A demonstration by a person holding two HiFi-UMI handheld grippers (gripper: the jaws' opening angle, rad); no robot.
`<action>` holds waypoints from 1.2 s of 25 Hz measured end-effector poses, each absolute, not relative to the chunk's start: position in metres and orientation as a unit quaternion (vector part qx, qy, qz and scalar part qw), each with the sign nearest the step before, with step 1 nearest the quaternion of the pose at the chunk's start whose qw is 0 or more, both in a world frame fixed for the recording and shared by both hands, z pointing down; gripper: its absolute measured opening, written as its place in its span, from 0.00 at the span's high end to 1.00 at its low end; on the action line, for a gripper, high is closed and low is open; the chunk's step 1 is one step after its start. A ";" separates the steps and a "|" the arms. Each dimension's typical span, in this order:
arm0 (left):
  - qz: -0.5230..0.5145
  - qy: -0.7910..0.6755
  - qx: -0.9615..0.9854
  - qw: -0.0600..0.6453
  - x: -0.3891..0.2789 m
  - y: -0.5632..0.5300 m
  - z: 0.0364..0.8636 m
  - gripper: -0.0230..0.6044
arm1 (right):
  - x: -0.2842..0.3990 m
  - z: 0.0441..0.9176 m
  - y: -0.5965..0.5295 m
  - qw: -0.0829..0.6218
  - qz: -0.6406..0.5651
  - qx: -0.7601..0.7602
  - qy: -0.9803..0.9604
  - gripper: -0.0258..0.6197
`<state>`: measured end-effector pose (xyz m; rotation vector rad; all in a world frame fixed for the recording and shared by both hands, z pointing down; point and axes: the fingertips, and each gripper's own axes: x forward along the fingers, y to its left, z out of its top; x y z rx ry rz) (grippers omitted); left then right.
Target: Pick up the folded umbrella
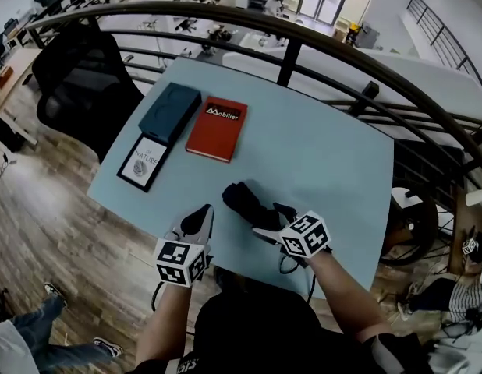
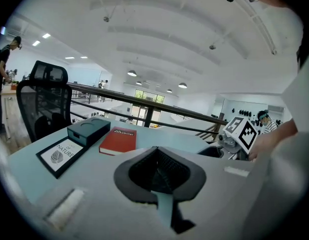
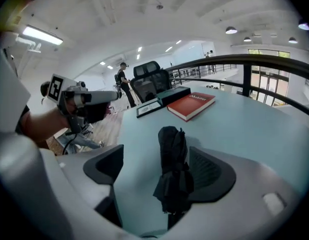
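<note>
Saw the left gripper (image 2: 157,160) closed, empty, above a pale table (image 2: 182,134). Noted a red book (image 2: 118,140) beside a dark box (image 2: 88,130).

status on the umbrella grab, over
Left gripper shut, empty. Right gripper open, straddling the black folded fabric umbrella lying on the pale blue table, not clamped. Red hardcover book well clear.

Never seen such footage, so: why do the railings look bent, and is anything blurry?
Head view: wide lens bows the railing. Left gripper view: black corners, near foreground soft, red book sharp. Right gripper view: folded umbrella sharp, ceiling lamp glaring.
</note>
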<state>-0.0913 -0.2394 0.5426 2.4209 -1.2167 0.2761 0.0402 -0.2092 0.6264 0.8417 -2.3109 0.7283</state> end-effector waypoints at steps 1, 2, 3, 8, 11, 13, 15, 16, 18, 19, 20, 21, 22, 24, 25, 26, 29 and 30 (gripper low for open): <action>0.102 -0.438 0.868 0.210 -0.091 -0.242 0.547 0.96 | 0.038 0.638 -0.213 0.300 0.275 0.306 -0.861 0.33; 0.105 -0.439 0.867 0.212 -0.090 -0.244 0.551 0.96 | 0.037 0.650 -0.217 0.316 0.278 0.297 -0.857 0.32; 0.109 -0.440 0.865 0.214 -0.091 -0.245 0.555 0.96 | 0.035 0.662 -0.220 0.331 0.281 0.289 -0.853 0.31; 0.116 -0.445 0.857 0.235 -0.093 -0.244 0.573 0.96 | 0.031 0.716 -0.227 0.405 0.292 0.251 -0.830 0.29; 0.120 -0.445 0.853 0.244 -0.096 -0.242 0.582 0.96 | 0.031 0.737 -0.226 0.441 0.296 0.232 -0.815 0.29; 0.121 -0.445 0.851 0.249 -0.100 -0.242 0.587 0.96 | 0.029 0.749 -0.224 0.465 0.293 0.223 -0.805 0.29; 0.121 -0.446 0.850 0.253 -0.104 -0.241 0.591 0.96 | 0.028 0.759 -0.223 0.487 0.287 0.218 -0.796 0.34; 0.121 -0.447 0.849 0.255 -0.106 -0.241 0.593 0.96 | 0.028 0.762 -0.223 0.498 0.278 0.219 -0.792 0.39; 0.119 -0.448 0.848 0.258 -0.109 -0.239 0.596 0.96 | 0.029 0.764 -0.224 0.520 0.255 0.221 -0.785 0.45; 0.118 -0.449 0.847 0.259 -0.110 -0.239 0.597 0.96 | 0.026 0.764 -0.223 0.527 0.243 0.219 -0.784 0.46; 0.117 -0.449 0.847 0.261 -0.111 -0.238 0.598 0.96 | 0.023 0.765 -0.220 0.533 0.233 0.216 -0.784 0.49; 0.116 -0.448 0.847 0.262 -0.112 -0.237 0.598 0.96 | 0.020 0.767 -0.218 0.537 0.225 0.215 -0.784 0.50; 0.115 -0.447 0.847 0.263 -0.113 -0.235 0.598 0.96 | 0.019 0.769 -0.216 0.541 0.219 0.217 -0.783 0.51; 0.112 -0.444 0.849 0.262 -0.114 -0.234 0.595 0.96 | 0.020 0.771 -0.215 0.541 0.218 0.224 -0.781 0.51; 0.110 -0.443 0.851 0.261 -0.115 -0.234 0.594 0.96 | 0.021 0.771 -0.215 0.538 0.220 0.226 -0.781 0.51; 0.109 -0.441 0.852 0.260 -0.116 -0.233 0.592 0.96 | 0.021 0.772 -0.216 0.535 0.223 0.227 -0.783 0.51; 0.107 -0.437 0.856 0.256 -0.117 -0.231 0.589 0.96 | 0.025 0.776 -0.220 0.538 0.222 0.229 -0.780 0.50; 0.106 -0.435 0.857 0.256 -0.118 -0.230 0.588 0.96 | 0.026 0.777 -0.222 0.540 0.219 0.232 -0.779 0.50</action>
